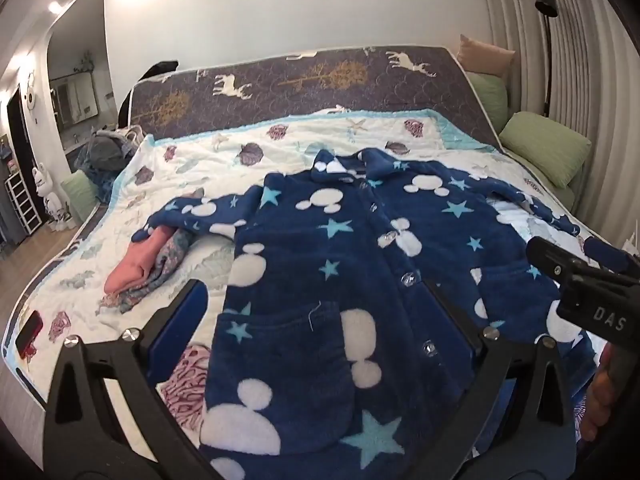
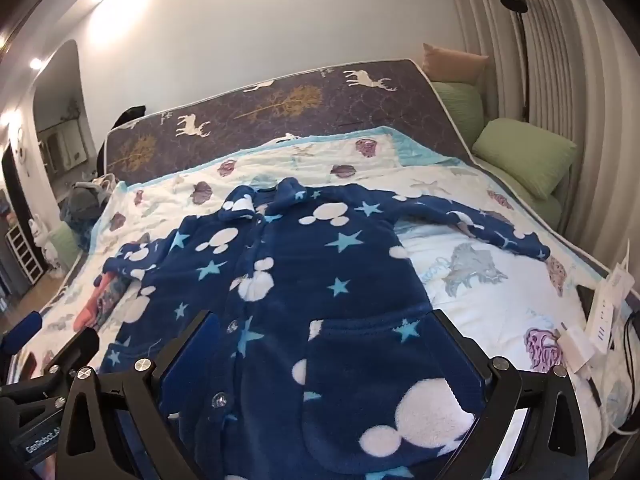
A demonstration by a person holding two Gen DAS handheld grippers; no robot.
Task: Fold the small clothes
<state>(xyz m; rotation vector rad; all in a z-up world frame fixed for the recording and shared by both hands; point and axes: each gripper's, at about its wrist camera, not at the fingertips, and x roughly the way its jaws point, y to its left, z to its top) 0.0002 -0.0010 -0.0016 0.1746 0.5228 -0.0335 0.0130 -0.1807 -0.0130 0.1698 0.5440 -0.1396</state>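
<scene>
A navy fleece robe (image 1: pixel 340 256) with white mouse heads and light blue stars lies spread flat, front up and buttoned, on the bed quilt (image 1: pixel 200 168); it also shows in the right wrist view (image 2: pixel 320 280). Its sleeves reach out to both sides. My left gripper (image 1: pixel 316 296) is open, its fingers wide apart above the robe's lower left pocket. My right gripper (image 2: pixel 320 328) is open above the lower right pocket, and it shows from the side in the left wrist view (image 1: pixel 576 276). Neither holds anything.
A pink and patterned folded cloth (image 1: pixel 144 268) lies under the robe's left sleeve. Green pillows (image 1: pixel 548 148) sit at the right. A power strip and charger (image 2: pixel 600 320) lie at the bed's right edge. A dark phone (image 1: pixel 30 330) lies near the left edge.
</scene>
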